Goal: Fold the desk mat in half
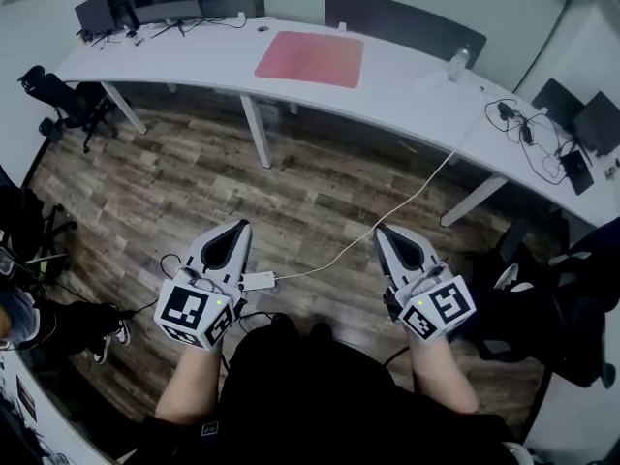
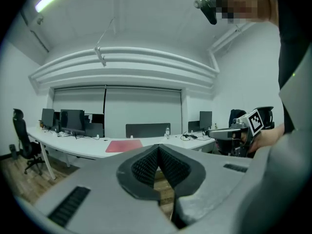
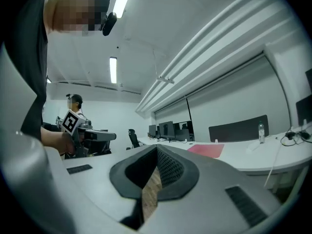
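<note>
Head view: the left gripper and the right gripper hang over the wooden floor, well apart from the long white tabletop. The red desk mat lies flat and unfolded near the middle of that tabletop, so the fold has not begun.

On the approach, a white cable trailing from the tabletop across the floor between the two grippers could catch a foot or a gripper and drag things off the right end. At the mat, a water bottle standing to its right could be knocked over by a careless sweep. Closed jaws would probably only push the thin mat, not lift its edge.

The left gripper's jaws meet with nothing between them. The right gripper's jaws are likewise together and empty.
</note>
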A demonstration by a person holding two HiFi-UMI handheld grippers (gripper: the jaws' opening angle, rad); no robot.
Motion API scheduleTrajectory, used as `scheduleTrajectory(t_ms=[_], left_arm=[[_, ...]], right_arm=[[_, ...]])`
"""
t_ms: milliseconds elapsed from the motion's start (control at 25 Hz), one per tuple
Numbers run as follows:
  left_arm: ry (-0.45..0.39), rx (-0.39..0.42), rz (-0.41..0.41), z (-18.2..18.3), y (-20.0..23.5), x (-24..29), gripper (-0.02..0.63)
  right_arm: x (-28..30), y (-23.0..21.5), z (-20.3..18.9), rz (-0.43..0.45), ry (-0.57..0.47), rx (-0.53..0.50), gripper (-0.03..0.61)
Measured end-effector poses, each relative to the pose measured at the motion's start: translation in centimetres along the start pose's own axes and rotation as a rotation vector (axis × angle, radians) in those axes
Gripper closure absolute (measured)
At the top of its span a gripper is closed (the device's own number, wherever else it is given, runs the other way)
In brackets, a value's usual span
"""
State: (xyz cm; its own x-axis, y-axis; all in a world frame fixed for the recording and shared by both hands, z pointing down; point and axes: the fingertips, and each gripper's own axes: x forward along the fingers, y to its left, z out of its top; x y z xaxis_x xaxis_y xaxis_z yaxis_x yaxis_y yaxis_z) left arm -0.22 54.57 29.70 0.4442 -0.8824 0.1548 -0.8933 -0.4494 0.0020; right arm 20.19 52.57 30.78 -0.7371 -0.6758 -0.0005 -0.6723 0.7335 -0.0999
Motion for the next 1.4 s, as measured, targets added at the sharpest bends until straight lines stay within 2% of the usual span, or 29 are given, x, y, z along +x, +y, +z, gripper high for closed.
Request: scheduleTrajectory(t_ms=[200, 400, 800, 1080, 1400], left_arm=[[0.028, 0.057, 0.047, -0.1, -1.0, -0.1, 0.611], [0.042, 0.037, 0.087, -0.6, 0.0, 0.7, 0.611], [0.040, -0.007, 0.077, -2.0, 2.6, 5.4, 0.611], [0.028, -0.027, 0.081, -2.3, 7.7, 10.3, 0.611], [0.070, -0.031, 0.049, -2.2, 15.6, 17.1, 0.611]], right_arm=[[-2.2, -1.0, -1.4, -0.016, 0.021, 0.053, 0.586], [-1.5, -1.2, -2.0, 0.006, 0.038, 0.070, 0.586], [1.1, -4.6, -2.0, -0.012, 0.065, 0.040, 0.586], [7.4, -8.3, -2.2, -0.021, 0.107, 0.004, 0.586], [18.1, -11.9, -2.8, -0.017, 0.161, 0.014, 0.586]])
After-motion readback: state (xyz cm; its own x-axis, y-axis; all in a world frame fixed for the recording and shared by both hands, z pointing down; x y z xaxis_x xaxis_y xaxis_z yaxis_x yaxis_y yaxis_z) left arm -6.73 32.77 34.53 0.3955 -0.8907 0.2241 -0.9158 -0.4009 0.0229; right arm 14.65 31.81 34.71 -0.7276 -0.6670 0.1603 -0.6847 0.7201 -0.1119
